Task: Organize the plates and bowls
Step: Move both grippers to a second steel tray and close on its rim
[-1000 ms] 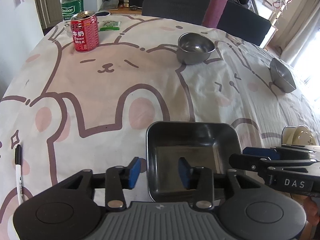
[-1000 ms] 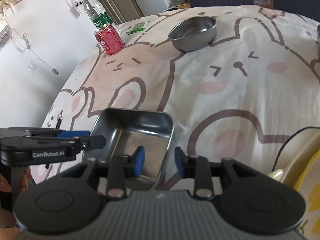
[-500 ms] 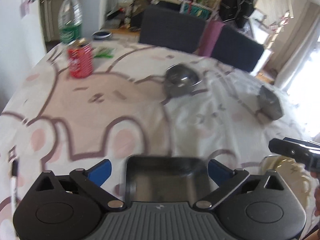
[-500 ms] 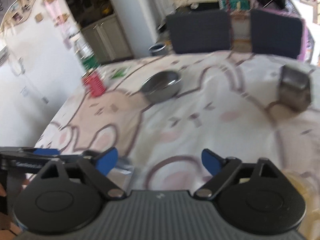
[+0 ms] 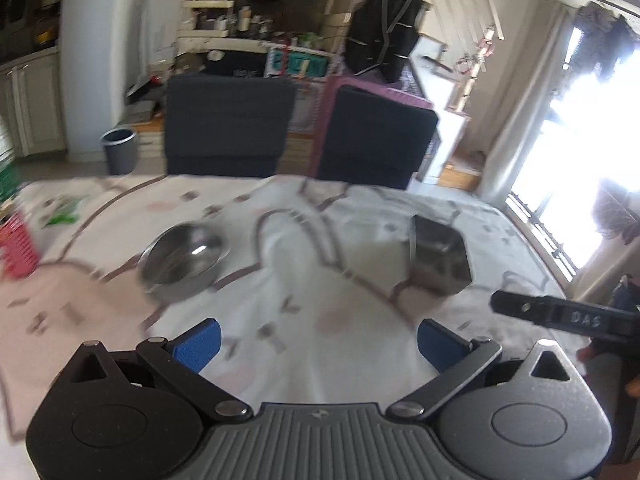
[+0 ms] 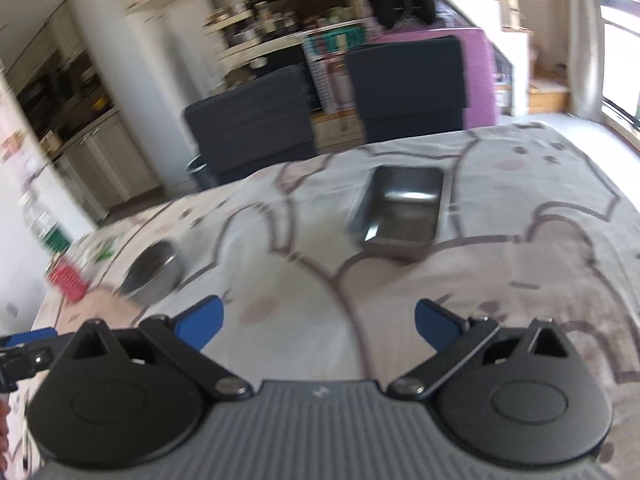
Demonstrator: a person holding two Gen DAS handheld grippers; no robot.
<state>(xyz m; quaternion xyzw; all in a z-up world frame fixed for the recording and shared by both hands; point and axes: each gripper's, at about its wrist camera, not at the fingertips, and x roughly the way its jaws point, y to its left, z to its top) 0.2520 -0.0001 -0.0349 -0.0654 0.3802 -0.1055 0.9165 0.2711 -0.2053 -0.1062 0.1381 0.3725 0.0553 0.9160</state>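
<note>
- Left claw (image 5: pixel 318 338) gapes wide, holding nothing.
- Right claw (image 6: pixel 318 322) likewise wide, empty.
- Round bowl (image 5: pixel 182 262) and square dish (image 5: pixel 438 258) sit well apart on the worktop (image 5: pixel 304 240).

Round bowl (image 5: pixel 182 260) on table (image 5: pixel 320 320). Square dish (image 5: pixel 438 258) right of round bowl, well apart, also on table. Can (image 5: pixel 16 248) left of round bowl, near table edge. Two chairs (image 5: pixel 228 132) behind table, beyond round bowl.
</note>
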